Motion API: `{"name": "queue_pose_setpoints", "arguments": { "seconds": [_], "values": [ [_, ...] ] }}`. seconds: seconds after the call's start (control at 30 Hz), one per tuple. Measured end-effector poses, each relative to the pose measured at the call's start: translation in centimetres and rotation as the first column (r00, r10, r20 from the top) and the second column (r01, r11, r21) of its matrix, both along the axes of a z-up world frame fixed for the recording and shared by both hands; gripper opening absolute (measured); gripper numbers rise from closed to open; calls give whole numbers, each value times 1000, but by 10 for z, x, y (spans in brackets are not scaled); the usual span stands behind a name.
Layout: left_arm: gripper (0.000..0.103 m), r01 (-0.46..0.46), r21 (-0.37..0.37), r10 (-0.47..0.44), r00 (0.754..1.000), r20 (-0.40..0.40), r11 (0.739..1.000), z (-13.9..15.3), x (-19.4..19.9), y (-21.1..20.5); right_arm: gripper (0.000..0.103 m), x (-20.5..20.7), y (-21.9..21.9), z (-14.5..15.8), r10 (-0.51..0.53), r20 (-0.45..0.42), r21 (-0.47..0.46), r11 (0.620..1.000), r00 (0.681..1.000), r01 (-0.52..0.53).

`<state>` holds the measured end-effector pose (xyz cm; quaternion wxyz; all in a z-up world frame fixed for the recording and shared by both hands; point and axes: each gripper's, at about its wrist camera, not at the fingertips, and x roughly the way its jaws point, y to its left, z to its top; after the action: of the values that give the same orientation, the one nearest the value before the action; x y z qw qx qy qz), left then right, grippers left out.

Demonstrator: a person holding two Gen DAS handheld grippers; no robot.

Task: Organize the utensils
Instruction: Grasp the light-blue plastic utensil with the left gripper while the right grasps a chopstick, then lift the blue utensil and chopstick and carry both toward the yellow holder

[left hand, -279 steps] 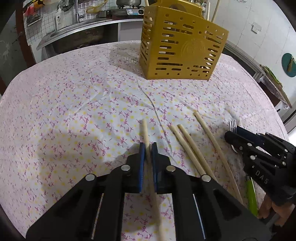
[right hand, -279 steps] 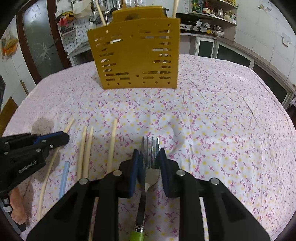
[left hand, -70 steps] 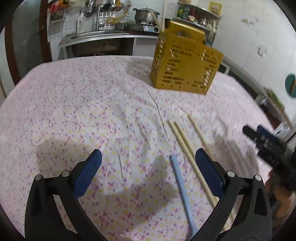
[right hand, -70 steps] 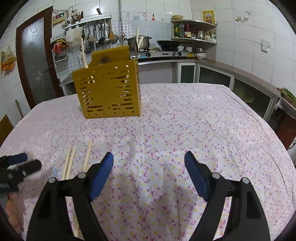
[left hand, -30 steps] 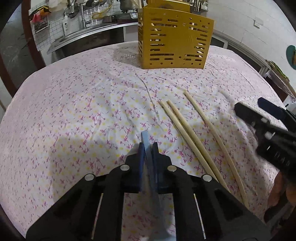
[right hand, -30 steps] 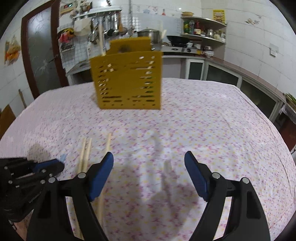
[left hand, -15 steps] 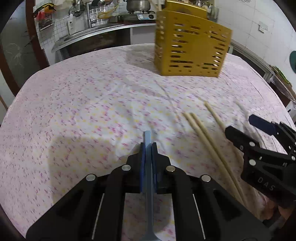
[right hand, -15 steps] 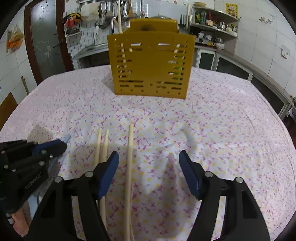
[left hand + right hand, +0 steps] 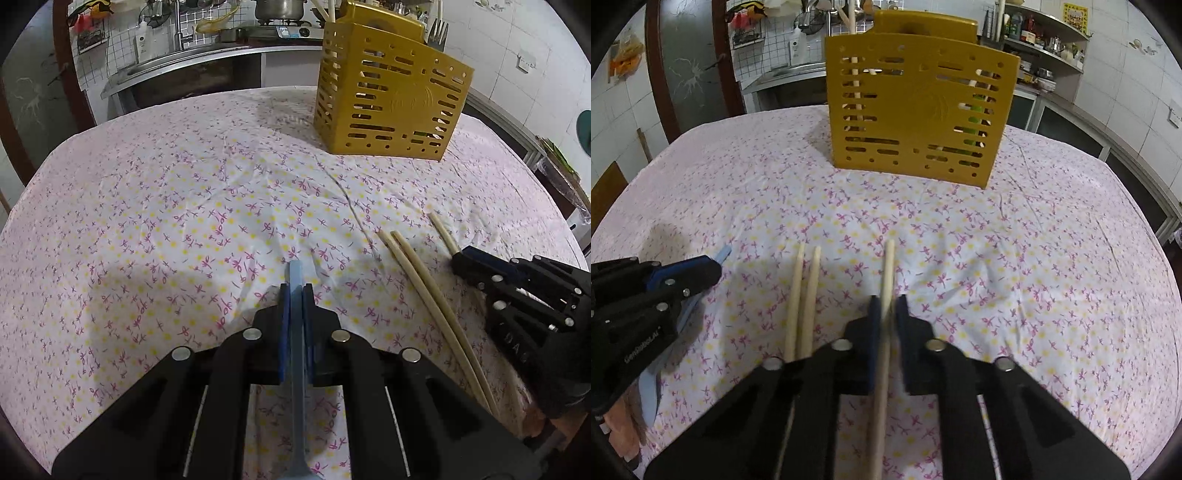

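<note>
- Tablecloth (image 9: 184,206), white with small purple and yellow flowers, fills most of both wrist views.
- The left gripper (image 9: 296,295), at the bottom centre of its own view, is clenched on a light blue utensil handle (image 9: 295,275); the handle's tip pokes out just past the fingertips.
- The right gripper (image 9: 886,306), at the bottom centre of its view, has just been closing and now grasps a single chopstick (image 9: 888,266), which runs up between the pads and out beyond them.
- Two more chopsticks (image 9: 803,291) lie side by side on the cloth, just left of the held one in the right wrist view.
- A yellow slotted utensil holder (image 9: 916,114) stands upright on the cloth at the upper centre of the right wrist view, and at the upper right of the left wrist view.
- A fork (image 9: 437,31) and some pale sticks rise from the holder's top.
- A kitchen counter (image 9: 207,61) with a sink runs behind the table, at the top of the left wrist view.
</note>
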<state>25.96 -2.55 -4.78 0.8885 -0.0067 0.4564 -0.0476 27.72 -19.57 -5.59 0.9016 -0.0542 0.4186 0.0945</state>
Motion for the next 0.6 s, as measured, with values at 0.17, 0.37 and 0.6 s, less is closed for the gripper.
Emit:
{"name": "queue_pose_setpoints", "arguments": {
  "seconds": [0.17, 0.37, 0.6],
  "values": [
    [6, 2, 15, -2, 1000, 8, 1000, 0, -1, -2, 6, -2, -15, 2, -5, -25, 73, 997, 1000, 7],
    [6, 1, 20, -1, 1000, 9, 1000, -1, 0, -3, 6, 2, -9, -1, 4, -35, 26, 1000, 999, -3],
    [6, 0, 14, 0, 1000, 7, 1000, -2, 1, -3, 6, 18, -6, -1, 10, -81, 31, 999, 997, -7]
  ]
}}
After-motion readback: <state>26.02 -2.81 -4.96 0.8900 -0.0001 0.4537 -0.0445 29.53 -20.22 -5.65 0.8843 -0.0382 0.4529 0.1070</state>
